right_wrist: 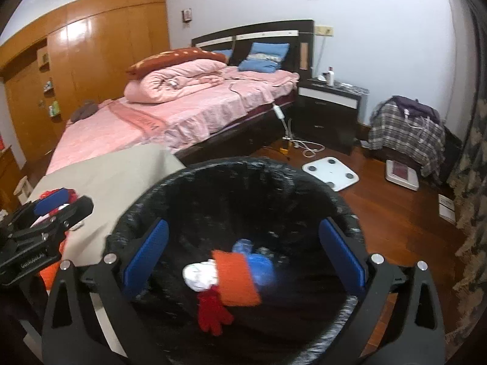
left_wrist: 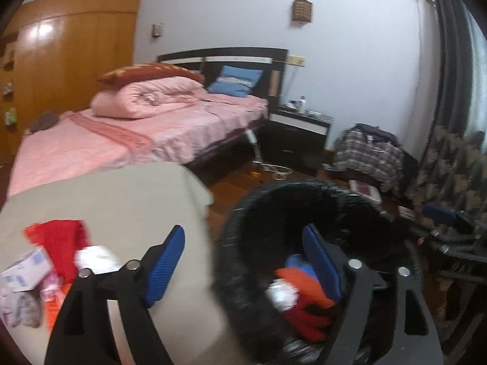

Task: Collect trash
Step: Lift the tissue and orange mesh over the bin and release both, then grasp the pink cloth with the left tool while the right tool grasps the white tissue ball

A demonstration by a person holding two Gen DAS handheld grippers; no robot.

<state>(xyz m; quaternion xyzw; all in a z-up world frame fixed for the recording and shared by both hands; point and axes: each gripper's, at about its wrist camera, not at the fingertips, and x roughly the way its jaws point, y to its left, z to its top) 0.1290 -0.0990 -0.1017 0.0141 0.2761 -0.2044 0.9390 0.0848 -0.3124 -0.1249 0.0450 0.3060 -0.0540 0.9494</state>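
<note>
Right gripper [right_wrist: 243,255] is spread wide with nothing between its pads, poised over the black-lined trash bin [right_wrist: 194,176]. Inside the bin lie an orange wrapper [right_wrist: 237,279], white paper and a red piece. Left gripper [left_wrist: 243,264], likewise spread and empty, straddles the bin rim; remaining litter [left_wrist: 57,243] sits on the table at nine o'clock.

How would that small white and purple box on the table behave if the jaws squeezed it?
The small box looks like thin printed cardboard, so probably light and easily crushed. It sits tilted among loose trash on the table, so a push would likely slide or tip it. The view is blurred, so contents are unknown.
</note>
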